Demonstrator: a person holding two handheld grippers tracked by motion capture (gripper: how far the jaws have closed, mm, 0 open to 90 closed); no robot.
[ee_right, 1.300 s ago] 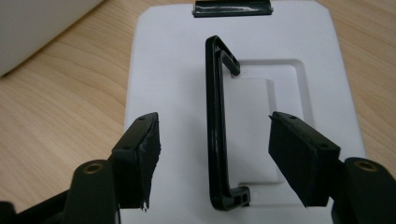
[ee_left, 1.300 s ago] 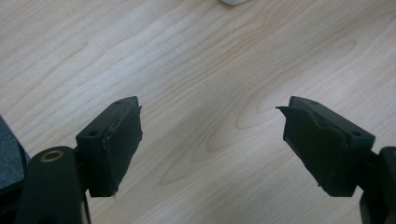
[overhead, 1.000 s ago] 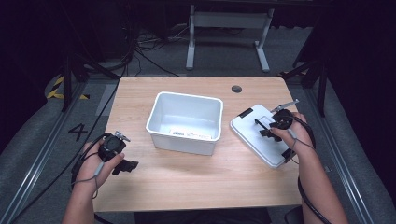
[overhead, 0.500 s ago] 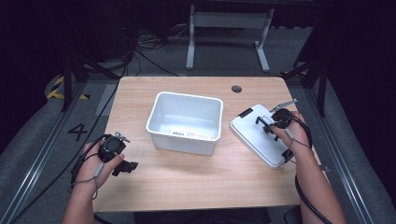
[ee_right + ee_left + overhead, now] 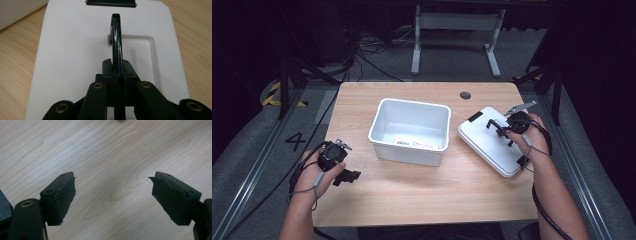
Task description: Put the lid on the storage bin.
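Your right claw [image 5: 117, 82] has just clamped shut on the black handle [image 5: 116, 37] of the white lid [image 5: 492, 142] lying right of the tub [image 5: 411, 131], so lifting by that thin edge may swing it loose; your left claw [image 5: 112, 197] idles wide over the desk [image 5: 412, 190].

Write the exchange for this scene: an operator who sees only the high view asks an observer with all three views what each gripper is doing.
Operator: From the high view, is the right gripper gripping anything on the white lid?
Observer: Yes. The right gripper view shows its jaws shut on the lid's black handle, which stands on edge between them.
Operator: And the left gripper?
Observer: The left gripper view shows its jaws wide apart, with nothing between them, above the bare wooden table.
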